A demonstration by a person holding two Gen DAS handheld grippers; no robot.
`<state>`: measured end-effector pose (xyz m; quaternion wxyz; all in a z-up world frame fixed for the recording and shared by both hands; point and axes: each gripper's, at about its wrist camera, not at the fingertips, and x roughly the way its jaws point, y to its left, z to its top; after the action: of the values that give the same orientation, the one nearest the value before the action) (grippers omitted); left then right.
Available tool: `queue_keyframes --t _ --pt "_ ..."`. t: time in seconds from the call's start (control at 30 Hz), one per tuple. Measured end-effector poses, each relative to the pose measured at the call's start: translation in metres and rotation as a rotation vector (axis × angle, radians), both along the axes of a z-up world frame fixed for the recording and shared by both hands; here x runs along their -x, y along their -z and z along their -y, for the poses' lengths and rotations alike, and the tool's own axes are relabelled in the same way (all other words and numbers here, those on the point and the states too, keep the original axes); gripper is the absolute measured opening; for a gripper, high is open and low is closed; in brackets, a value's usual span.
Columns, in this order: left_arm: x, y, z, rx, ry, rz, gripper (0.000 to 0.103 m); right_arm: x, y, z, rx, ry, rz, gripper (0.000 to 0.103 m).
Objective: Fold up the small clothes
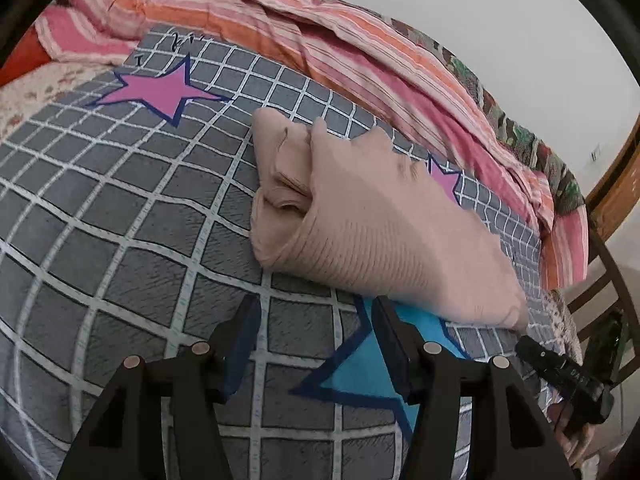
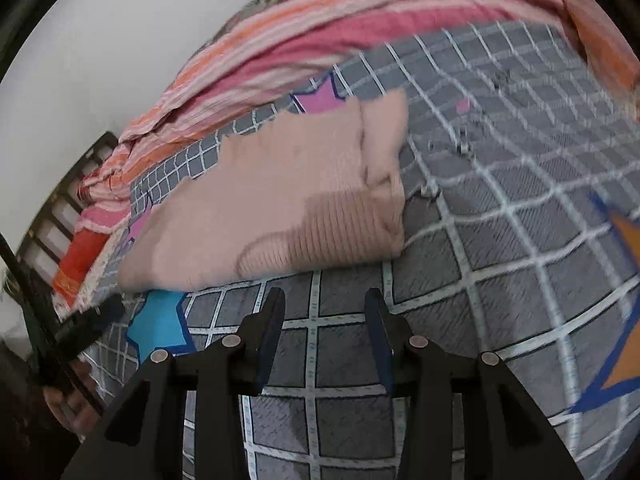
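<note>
I hold both hand-held grippers, left (image 1: 316, 320) and right (image 2: 325, 312), half-spread and empty, just short of the folded beige garment (image 1: 372, 216); I judge this fold finished, so next comes another piece.

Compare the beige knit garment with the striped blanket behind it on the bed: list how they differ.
The beige knit garment is one plain colour; the striped blanket carries pink, orange and white stripes. The garment is folded into a compact bundle; the blanket lies bunched in loose wrinkles. The garment sits mid-bed on the grey checked cover; the blanket stretches along the far edge by the wall. Both are soft fabric, touched by neither gripper.
</note>
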<state>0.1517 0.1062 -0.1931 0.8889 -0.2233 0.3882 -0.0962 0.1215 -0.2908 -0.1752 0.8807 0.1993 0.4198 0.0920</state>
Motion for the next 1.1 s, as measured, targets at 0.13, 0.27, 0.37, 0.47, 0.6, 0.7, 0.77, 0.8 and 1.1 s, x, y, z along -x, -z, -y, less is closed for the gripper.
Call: queue_keyframes --t 0.13,0.27,0.37,0.47,0.6,0.7,0.77,0.8,1.1 --pt "-0.019 0.008 -0.004 0.118 0.001 -0.013 0.056 -0.011 0.002 0.0 -0.057 0.034 0.009 0.047" --pt "-0.039 0.013 -0.002 0.133 -0.027 0.004 0.056 -0.032 0.008 0.007 -0.135 0.088 -0.012 0.047" --pt "-0.05 0.013 0.0 0.141 -0.039 -0.006 0.053 -0.049 0.009 0.006 -0.135 0.12 -0.019 0.047" --pt "-0.06 0.014 -0.003 0.139 -0.066 -0.032 0.026 -0.066 0.01 0.004 -0.118 0.154 -0.026 0.041" --pt "-0.058 0.015 -0.009 0.222 -0.043 -0.013 0.01 -0.077 0.013 0.006 -0.122 0.151 -0.049 0.009" --pt "-0.044 0.007 -0.008 0.197 -0.029 0.013 0.009 -0.065 0.005 0.011 -0.137 0.15 -0.001 0.008" --pt "-0.035 0.004 -0.006 0.188 -0.024 0.01 0.009 -0.053 0.0 0.014 -0.139 0.145 0.014 0.008" --pt "-0.027 0.003 -0.004 0.175 -0.019 0.01 0.009 -0.048 -0.001 0.015 -0.143 0.141 0.011 0.008" --pt "0.043 -0.003 0.012 0.074 0.026 0.028 0.01 0.024 -0.014 0.024 -0.085 0.086 0.016 0.008"
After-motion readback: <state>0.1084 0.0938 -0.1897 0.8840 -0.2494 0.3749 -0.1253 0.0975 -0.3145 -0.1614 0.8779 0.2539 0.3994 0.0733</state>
